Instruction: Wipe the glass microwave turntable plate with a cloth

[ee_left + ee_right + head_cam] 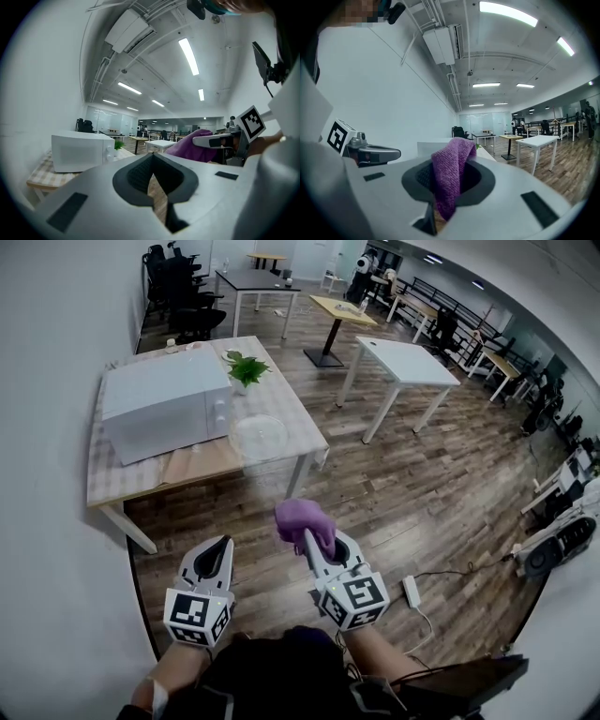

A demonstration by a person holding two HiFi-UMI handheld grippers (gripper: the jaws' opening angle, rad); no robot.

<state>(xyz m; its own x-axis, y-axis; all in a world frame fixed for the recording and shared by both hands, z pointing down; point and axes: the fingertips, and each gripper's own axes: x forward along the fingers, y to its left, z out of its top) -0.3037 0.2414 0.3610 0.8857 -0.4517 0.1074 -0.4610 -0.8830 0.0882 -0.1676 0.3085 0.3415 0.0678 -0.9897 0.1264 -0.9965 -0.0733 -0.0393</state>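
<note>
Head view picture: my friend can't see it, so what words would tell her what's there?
The right claw grips a purple cloth; the left claw is shut and empty. Ahead, a table holds a white microwave, a clear glass plate and a plant.

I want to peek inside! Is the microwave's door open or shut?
Shut: the white microwave shows a flat, closed front, no door swung out.

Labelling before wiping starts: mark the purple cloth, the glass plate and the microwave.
purple cloth (305,519): head view, its bunched top fold.
glass plate (261,439): head view, its bare centre.
microwave (161,390): head view, its top face.
</note>
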